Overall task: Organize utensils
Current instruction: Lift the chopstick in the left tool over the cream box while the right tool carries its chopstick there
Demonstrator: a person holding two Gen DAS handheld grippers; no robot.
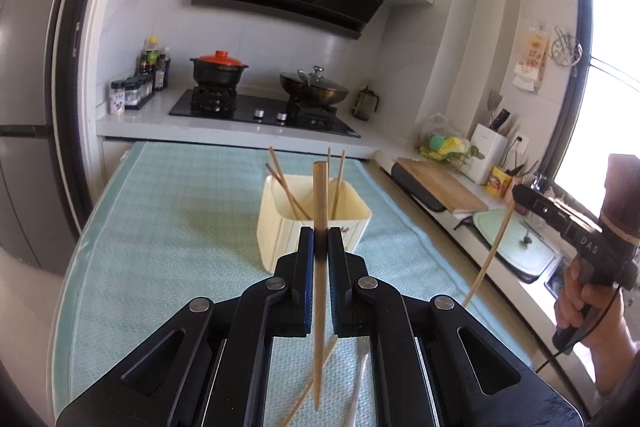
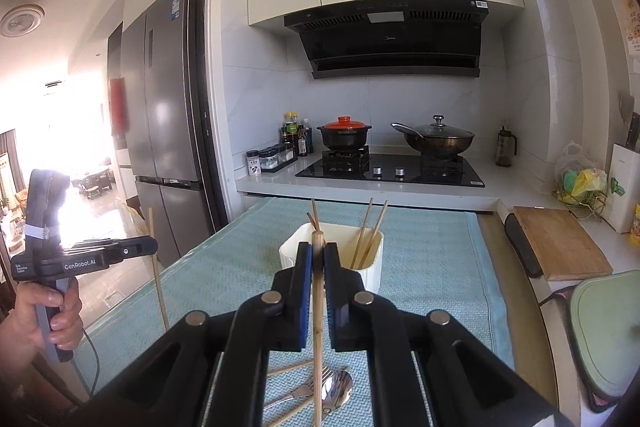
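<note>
Chopsticks: one is pinched upright in the left gripper (image 1: 320, 233), another in the right gripper (image 2: 318, 259); both are judged bound for the holder.
Holder: the cream holder (image 1: 280, 227), already stocked with chopsticks, stands ahead on the cloth.
Loose items: a spoon (image 2: 338, 389) and fork (image 2: 304, 393) lie below, unsorted.
Surface: teal cloth (image 1: 180, 227).
Room: kitchen, hob (image 2: 392, 171) behind.

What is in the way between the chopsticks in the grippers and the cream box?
Nothing visible. Each gripper, left and right, clamps one wooden chopstick upright; only bare teal cloth lies before the cream plastic holder box, whose open top already holds four chopsticks.
</note>
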